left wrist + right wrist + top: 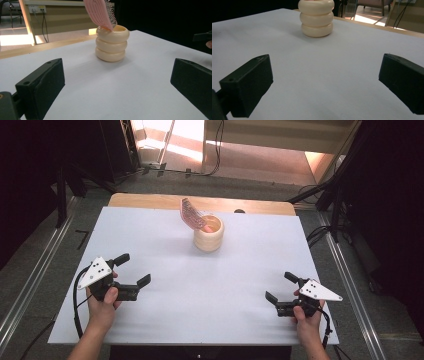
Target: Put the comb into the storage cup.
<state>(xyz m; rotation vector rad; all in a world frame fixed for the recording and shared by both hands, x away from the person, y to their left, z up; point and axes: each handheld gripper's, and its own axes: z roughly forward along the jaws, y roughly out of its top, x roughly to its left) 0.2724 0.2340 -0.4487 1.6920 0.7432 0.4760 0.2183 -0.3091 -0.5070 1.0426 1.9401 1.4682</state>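
Left gripper [132, 269]: near tabletop [150, 240] edge, jaws spread, empty. Cream ringed holder [208, 235]: upright at far centre, pink hairbrush [192, 215] leaning inside. Right gripper [281, 286]: near edge, jaws spread, empty.

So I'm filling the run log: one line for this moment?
left tool open | right tool open | pink hairbrush in cream holder | both apart
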